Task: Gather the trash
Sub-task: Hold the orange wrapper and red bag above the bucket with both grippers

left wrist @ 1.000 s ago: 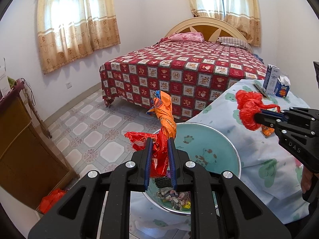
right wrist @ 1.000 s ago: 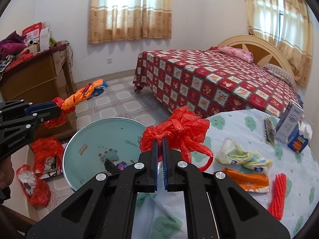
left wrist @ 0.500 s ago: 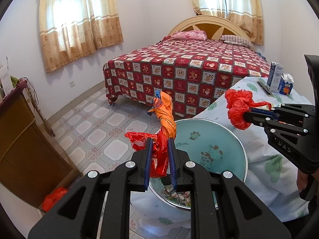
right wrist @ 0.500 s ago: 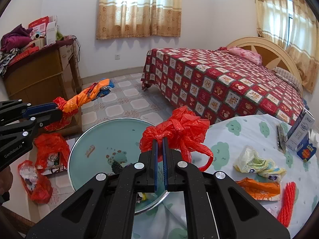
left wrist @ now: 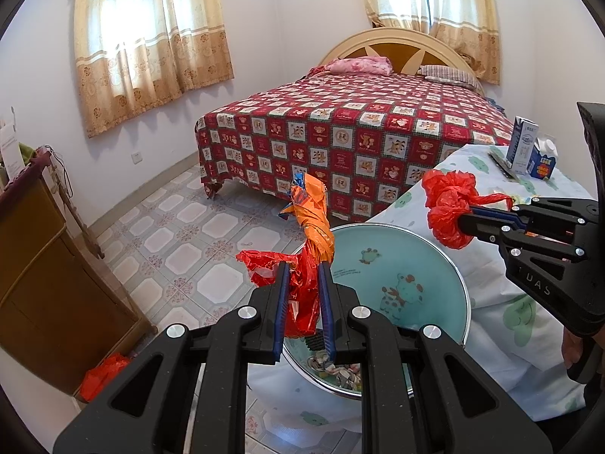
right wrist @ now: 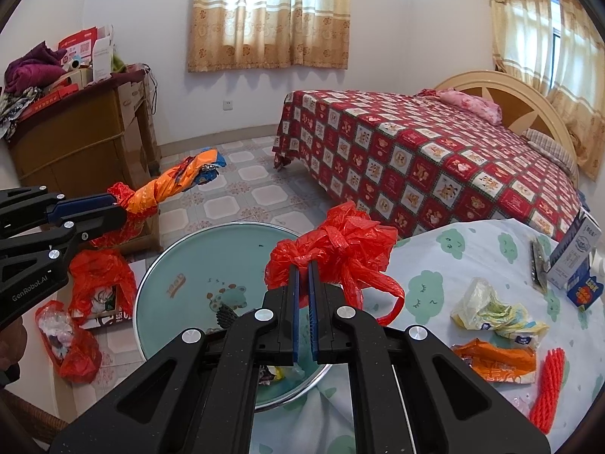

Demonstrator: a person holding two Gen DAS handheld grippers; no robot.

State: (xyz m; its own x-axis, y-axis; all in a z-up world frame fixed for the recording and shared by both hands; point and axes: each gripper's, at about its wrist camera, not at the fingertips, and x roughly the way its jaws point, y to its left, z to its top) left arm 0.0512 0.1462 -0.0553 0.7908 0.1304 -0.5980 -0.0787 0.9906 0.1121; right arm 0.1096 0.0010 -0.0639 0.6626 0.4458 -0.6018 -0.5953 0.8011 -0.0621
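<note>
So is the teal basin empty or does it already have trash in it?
Not empty: crumpled wrappers lie at the bottom of the teal basin, partly hidden behind the left gripper.

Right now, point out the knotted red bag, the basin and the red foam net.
knotted red bag (right wrist: pixel 332 242), right wrist view, on its knot.
basin (right wrist: pixel 189 265), right wrist view, inner wall.
red foam net (right wrist: pixel 548 386), right wrist view, mid-length.

The left gripper (right wrist: pixel 117 206) body reads "GenRobot.AI"; the right gripper (left wrist: pixel 463 219) body, beside the basin (left wrist: pixel 435 265), shows "UAS".
</note>
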